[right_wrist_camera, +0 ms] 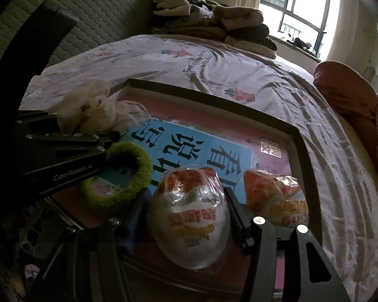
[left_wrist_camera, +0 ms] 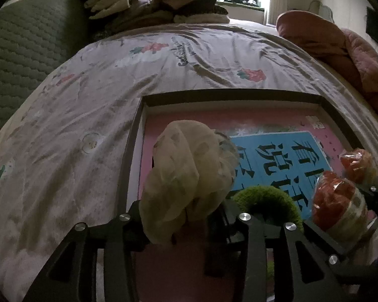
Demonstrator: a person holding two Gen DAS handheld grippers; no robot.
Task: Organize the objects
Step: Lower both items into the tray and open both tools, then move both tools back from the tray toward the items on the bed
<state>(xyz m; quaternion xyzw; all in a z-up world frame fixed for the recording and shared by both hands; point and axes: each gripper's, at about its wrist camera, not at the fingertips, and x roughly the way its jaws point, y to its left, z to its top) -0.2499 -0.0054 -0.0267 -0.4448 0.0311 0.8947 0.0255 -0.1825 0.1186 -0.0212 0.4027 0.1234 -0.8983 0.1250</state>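
A shallow dark-rimmed box [right_wrist_camera: 301, 151] lies on the bed [left_wrist_camera: 163, 75], its floor covered by a pink and blue printed sheet [right_wrist_camera: 189, 148]. Inside the box, at its left side, a cream fabric bundle [left_wrist_camera: 189, 183] sits between the left tongs [left_wrist_camera: 184, 216], whose jaws stand partly apart; whether the pads press it cannot be told. Just right of the bundle lies a fuzzy green ring [right_wrist_camera: 118, 176]. Right of the ring, a wrapped egg-shaped packet [right_wrist_camera: 191, 221] stands between the right tongs [right_wrist_camera: 186, 216], jaws close beside it, contact unclear. A second like packet [right_wrist_camera: 277, 198] lies by the box's right wall. Folded clothes [left_wrist_camera: 153, 0] are piled beyond the box.
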